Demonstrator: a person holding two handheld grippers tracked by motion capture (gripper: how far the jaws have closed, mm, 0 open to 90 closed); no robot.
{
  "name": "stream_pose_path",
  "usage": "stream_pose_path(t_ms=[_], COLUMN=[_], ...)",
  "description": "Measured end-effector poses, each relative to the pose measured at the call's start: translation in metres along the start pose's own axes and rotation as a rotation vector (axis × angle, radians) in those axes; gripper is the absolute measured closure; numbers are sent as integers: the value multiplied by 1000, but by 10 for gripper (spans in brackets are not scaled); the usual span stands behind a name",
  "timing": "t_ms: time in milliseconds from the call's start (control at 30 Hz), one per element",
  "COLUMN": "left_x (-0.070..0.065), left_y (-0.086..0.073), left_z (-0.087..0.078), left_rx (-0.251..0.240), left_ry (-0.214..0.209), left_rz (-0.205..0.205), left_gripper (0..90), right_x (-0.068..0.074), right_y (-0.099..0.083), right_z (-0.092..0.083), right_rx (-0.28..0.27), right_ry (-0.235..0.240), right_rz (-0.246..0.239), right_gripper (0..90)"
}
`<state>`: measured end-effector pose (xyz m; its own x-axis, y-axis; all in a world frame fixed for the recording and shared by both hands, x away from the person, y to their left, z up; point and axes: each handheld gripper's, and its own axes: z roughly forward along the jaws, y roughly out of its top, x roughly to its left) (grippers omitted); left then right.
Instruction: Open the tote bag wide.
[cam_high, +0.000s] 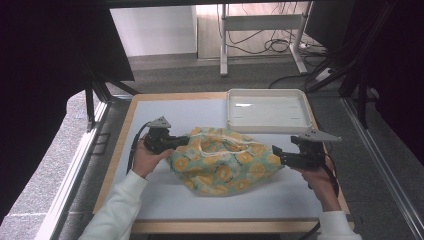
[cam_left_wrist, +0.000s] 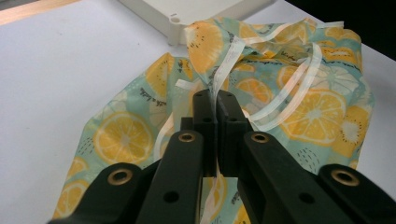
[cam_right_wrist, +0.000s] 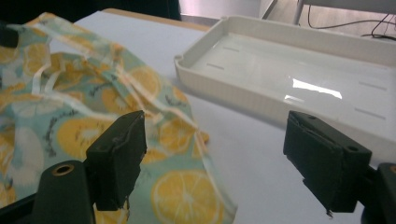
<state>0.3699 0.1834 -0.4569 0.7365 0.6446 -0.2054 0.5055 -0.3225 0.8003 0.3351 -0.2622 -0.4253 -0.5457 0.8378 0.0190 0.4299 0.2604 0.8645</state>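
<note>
cloth bag (cam_high: 222, 162) mid-table (cam_high: 165, 202) | tray (cam_high: 267, 110) behind it, far right | left claw (cam_high: 186, 142) at bag's left | right claw (cam_high: 276, 154) at its right

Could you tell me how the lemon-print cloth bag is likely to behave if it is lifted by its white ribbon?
The lemon-print cloth bag lies crumpled, so it would probably sag and drape rather than hold shape. It looks thin, so likely light. The left tool is shut on the white ribbon, which looks narrow and smooth and might slip.

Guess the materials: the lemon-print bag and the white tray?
Bag: looks like thin woven cloth, matt, since it slumps and creases; its pale ribbon straps look slightly see-through.
Tray: probably moulded plastic, off-white and glossy, judging by the bright glare on its floor and its rounded rim.
</note>
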Motion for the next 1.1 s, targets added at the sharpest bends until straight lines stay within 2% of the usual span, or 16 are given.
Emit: stream_pose_path(t_ms=[167,467,800,900,1100], left_x=[2,0,2,2,1], left_y=[0,0,0,0,0], left_z=[-2,-1,-3,-2,-2], left_rx=[-7,4,-5,-3,-3], left_ry=[3,7,3,1,5], left_rz=[-7,1,-7,-8,-5], left_gripper=[890,892,891,890,891], right_x=[4,11,13,18,24], right_y=[13,17,22,23,24], right_z=[11,25,51,66,82], right_rx=[-5,26,76,103,141], right_ry=[16,30,33,53,57], right_rz=[-11,-16,-43,-73,-108], right_gripper=[215,216,218,218,223])
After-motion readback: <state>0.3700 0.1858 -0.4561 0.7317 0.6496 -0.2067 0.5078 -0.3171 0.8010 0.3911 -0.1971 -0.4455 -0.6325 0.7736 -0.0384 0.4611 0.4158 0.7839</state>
